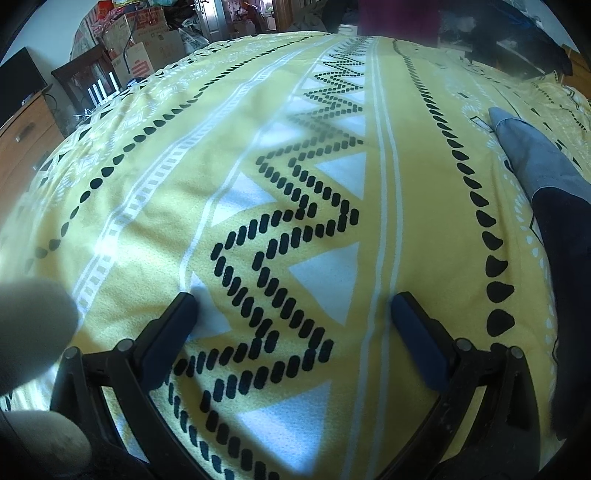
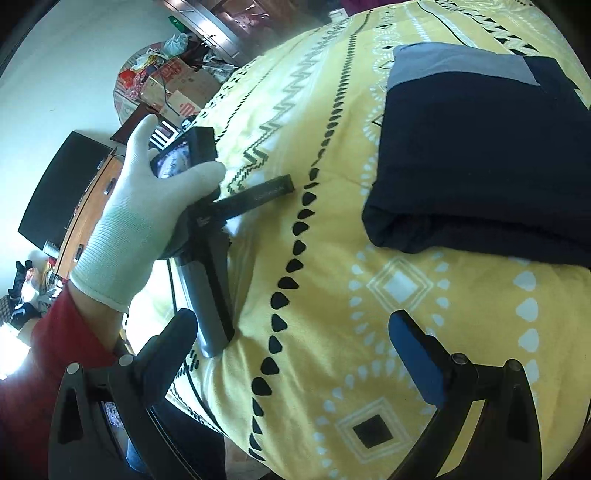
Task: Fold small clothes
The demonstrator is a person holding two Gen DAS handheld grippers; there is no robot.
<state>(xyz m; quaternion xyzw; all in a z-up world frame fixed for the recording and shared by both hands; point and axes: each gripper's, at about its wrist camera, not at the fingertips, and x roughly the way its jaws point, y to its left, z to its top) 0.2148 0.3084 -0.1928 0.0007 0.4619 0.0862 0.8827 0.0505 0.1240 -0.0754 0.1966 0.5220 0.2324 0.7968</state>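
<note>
A folded dark navy garment with a grey band (image 2: 476,155) lies on the yellow patterned bedspread (image 2: 325,258), ahead and to the right of my right gripper (image 2: 291,325). That gripper is open and holds nothing. In the left wrist view the same garment (image 1: 554,206) shows at the right edge, grey end pointing away. My left gripper (image 1: 293,306) is open over bare bedspread (image 1: 258,184), well left of the garment. In the right wrist view a white-gloved hand (image 2: 147,206) with a red sleeve holds the left gripper tool (image 2: 221,206) above the bed.
Beyond the bed's far left edge stand cardboard boxes (image 1: 144,40), a wooden dresser (image 1: 22,147) and a dark screen (image 2: 62,192). A blurred gloved finger (image 1: 33,325) fills the lower left of the left wrist view. Dark items (image 1: 517,33) lie at the bed's far right.
</note>
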